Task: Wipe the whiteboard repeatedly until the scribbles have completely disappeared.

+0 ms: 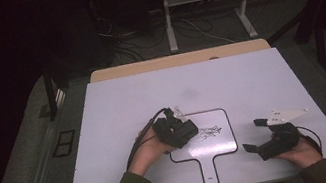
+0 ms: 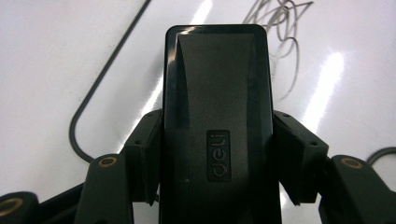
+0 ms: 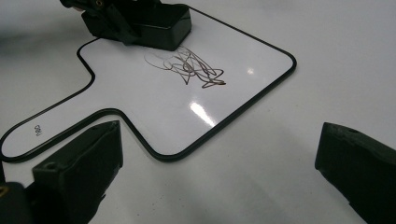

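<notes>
A paddle-shaped whiteboard [image 1: 221,144] with a black rim lies flat in the middle of the white table. A dark scribble [image 1: 209,133] marks its upper part. My left gripper [image 1: 181,131] is shut on a black "deli" eraser [image 1: 191,128] just left of the scribble. In the left gripper view the eraser [image 2: 217,70] stands between the jaws of the left gripper [image 2: 217,140], its far end close to the scribble [image 2: 280,32]. My right gripper [image 1: 252,135] rests open on the table right of the board. The right gripper [image 3: 219,168] looks over the whiteboard [image 3: 154,112], the scribble [image 3: 191,65] and the eraser [image 3: 161,23].
The table [image 1: 250,81] has bare white surface around the board. A wooden strip [image 1: 181,60] runs along its far edge. Beyond it are cables on the floor and a metal frame's legs [image 1: 168,19]. The board's handle [image 3: 42,128] points toward the person.
</notes>
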The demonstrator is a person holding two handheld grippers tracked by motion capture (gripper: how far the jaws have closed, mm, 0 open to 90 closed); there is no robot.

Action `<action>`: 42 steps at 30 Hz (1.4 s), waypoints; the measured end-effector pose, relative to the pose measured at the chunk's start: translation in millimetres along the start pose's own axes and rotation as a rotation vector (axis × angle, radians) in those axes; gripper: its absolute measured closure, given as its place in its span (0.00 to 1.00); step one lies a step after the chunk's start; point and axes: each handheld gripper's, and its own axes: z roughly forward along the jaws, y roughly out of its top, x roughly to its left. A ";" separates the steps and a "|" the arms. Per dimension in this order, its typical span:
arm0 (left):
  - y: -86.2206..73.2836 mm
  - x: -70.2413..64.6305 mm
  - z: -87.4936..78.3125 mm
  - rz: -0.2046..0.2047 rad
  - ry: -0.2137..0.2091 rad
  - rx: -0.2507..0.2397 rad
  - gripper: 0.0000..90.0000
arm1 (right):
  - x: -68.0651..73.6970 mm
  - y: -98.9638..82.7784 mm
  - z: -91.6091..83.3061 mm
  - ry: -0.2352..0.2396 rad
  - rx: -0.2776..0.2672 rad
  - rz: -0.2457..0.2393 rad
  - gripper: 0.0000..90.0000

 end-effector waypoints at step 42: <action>33.4 11.1 18.2 -0.008 -0.034 -0.019 0.43 | -1.2 0.0 -0.7 -0.002 -0.006 0.007 0.00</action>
